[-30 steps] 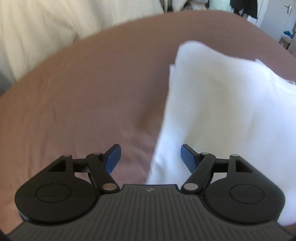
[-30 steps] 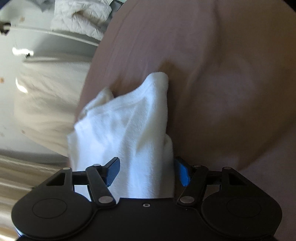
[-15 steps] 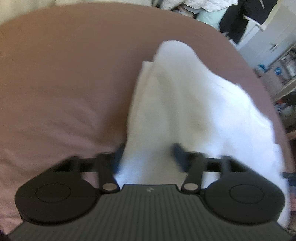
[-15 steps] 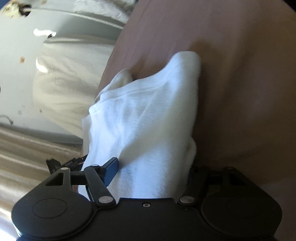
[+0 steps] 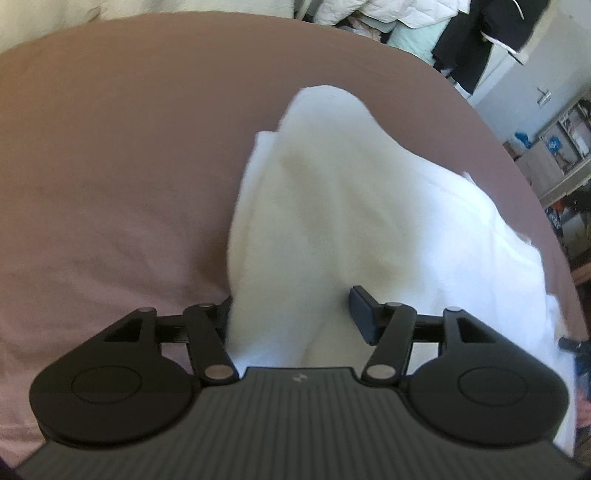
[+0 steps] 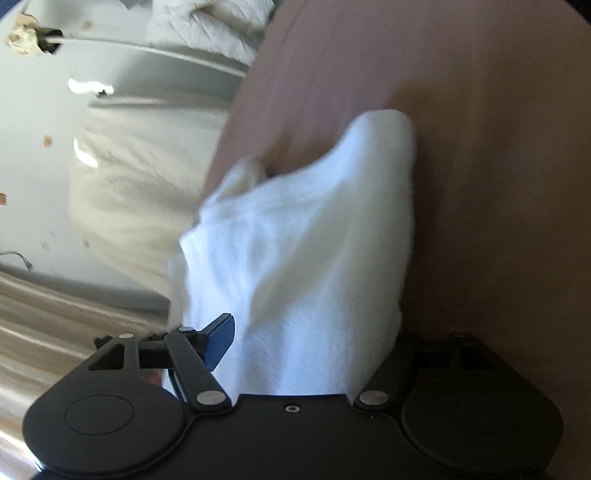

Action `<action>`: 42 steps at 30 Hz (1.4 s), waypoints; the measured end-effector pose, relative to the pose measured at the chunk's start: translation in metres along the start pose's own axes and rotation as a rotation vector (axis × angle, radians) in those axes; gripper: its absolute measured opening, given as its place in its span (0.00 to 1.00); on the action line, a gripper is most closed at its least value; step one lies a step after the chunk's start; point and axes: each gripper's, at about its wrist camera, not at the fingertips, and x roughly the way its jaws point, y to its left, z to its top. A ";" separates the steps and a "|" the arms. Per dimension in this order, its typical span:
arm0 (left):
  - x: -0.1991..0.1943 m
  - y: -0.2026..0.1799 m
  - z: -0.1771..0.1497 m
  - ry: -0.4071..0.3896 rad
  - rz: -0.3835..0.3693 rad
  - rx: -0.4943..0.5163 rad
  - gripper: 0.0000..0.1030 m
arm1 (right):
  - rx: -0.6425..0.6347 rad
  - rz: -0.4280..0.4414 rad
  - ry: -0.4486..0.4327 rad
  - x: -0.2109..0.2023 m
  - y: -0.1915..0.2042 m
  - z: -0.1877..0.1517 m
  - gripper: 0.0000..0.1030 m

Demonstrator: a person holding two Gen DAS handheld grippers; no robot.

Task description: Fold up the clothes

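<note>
A white fleecy garment (image 5: 354, 206) lies bunched on the brown bed sheet (image 5: 129, 147). My left gripper (image 5: 291, 314) is open, its jaws wide apart with the cloth's near edge lying between them; the left finger is partly hidden by the cloth. In the right wrist view the same white garment (image 6: 314, 240) rises in a peak in front of my right gripper (image 6: 310, 332). That gripper is open too, with cloth between the jaws and the right finger hidden behind the fabric.
The brown sheet (image 6: 480, 147) fills the right of the right wrist view. Cream bedding (image 6: 122, 184) and a grey wall lie to the left. Hanging clothes (image 5: 480, 33) and shelves (image 5: 561, 147) stand beyond the bed's far right edge.
Both grippers have moved in onto the garment, so the cloth now lies between each pair of open jaws. The left one swung right over the cloth's edge.
</note>
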 end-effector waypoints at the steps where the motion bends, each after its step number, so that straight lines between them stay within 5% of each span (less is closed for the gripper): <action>1: -0.001 -0.007 0.000 0.001 0.014 0.028 0.23 | -0.050 -0.027 0.008 0.005 0.009 0.000 0.30; 6: -0.019 -0.039 -0.004 -0.062 0.098 0.107 0.16 | -0.247 -0.088 -0.071 -0.010 0.052 -0.002 0.26; 10: -0.046 -0.052 -0.002 -0.121 0.090 0.102 0.16 | -0.384 -0.105 -0.137 -0.031 0.085 -0.005 0.26; 17: -0.076 -0.071 -0.013 -0.136 0.004 0.086 0.16 | -0.370 -0.125 -0.188 -0.064 0.096 0.009 0.24; 21: -0.058 -0.065 -0.017 -0.077 0.036 0.103 0.17 | -0.338 -0.205 -0.171 -0.045 0.086 0.015 0.26; 25: -0.011 -0.049 -0.022 0.028 0.089 0.086 0.29 | -0.159 -0.174 -0.097 -0.033 0.041 0.018 0.44; 28: 0.003 -0.022 -0.016 0.055 -0.010 -0.058 0.38 | -0.016 -0.142 -0.074 -0.034 0.012 0.023 0.67; 31: 0.005 0.001 -0.013 0.071 -0.111 -0.205 0.37 | 0.006 -0.086 -0.020 -0.028 0.001 0.018 0.70; 32: 0.006 0.001 -0.014 0.071 -0.109 -0.214 0.29 | -0.015 -0.067 -0.002 -0.024 0.002 0.015 0.70; 33: 0.007 0.000 -0.014 0.071 -0.105 -0.219 0.27 | -0.037 -0.048 0.013 -0.020 0.003 0.012 0.68; 36: -0.002 -0.027 -0.011 0.051 -0.017 -0.125 0.18 | -0.130 -0.043 -0.017 -0.020 0.019 0.005 0.35; 42: -0.043 -0.069 -0.008 -0.055 0.107 0.020 0.17 | -0.298 -0.101 -0.102 -0.037 0.068 0.000 0.30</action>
